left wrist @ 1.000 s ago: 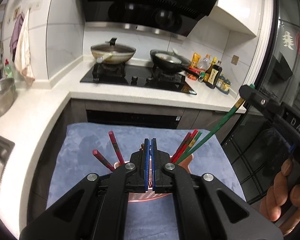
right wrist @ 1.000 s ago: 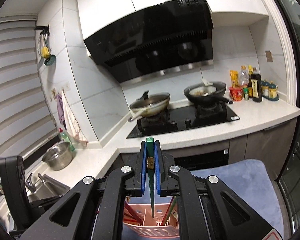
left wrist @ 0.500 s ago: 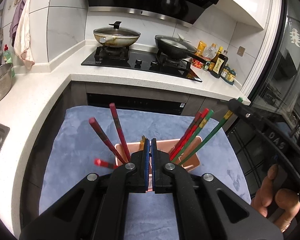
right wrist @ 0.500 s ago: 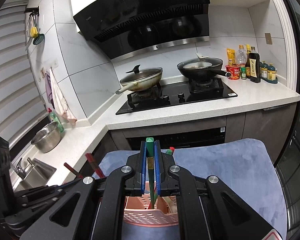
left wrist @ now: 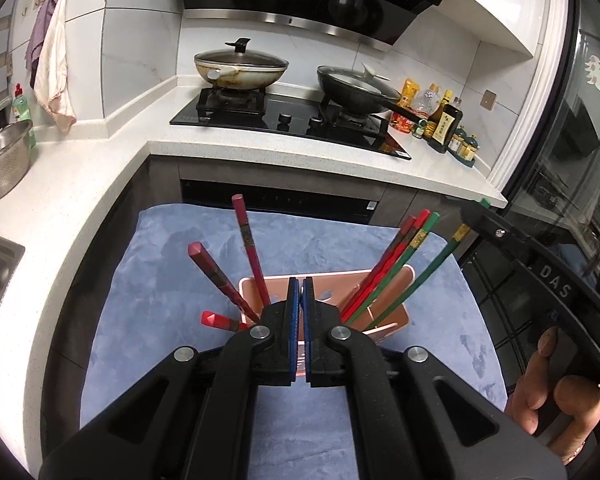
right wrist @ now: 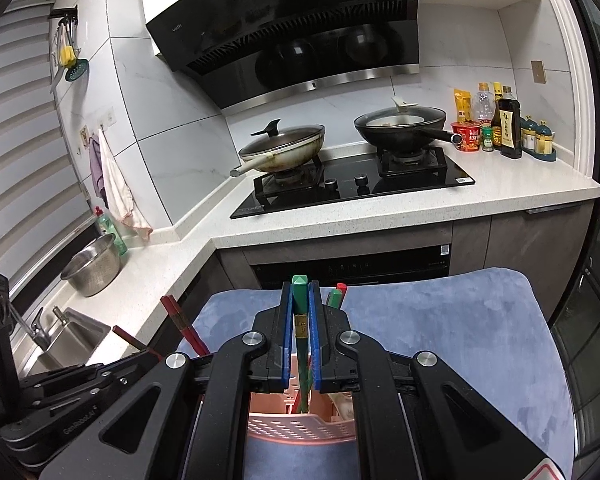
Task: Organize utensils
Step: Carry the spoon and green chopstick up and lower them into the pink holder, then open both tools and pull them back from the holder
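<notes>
Trouble is lying mostly in the release: the right gripper [right wrist: 300, 320] is pinching a green chopstick [right wrist: 299, 312] near its top, jaws almost fully closed on it, while its lower end is dipping into the pink holder [left wrist: 396, 312] on the blue mat [left wrist: 172, 264]. If the jaws are opening while the stick is leaning this far out to the side, it is likely tipping against the rim and levering the light holder over, or sliding out onto the mat. The left gripper [left wrist: 301, 312] is hovering just in front of the holder with jaws shut and nothing between them, so it is not bracing anything; a nudge from it is risking a shove to the holder. Red chopsticks [left wrist: 248, 248] are splaying to the left side and a red-and-green bunch [left wrist: 400, 260] to the right, so the incoming stick is possibly snagging on that bunch or knocking one loose. Which compartment the tip is entering is hidden behind the fingers.
</notes>
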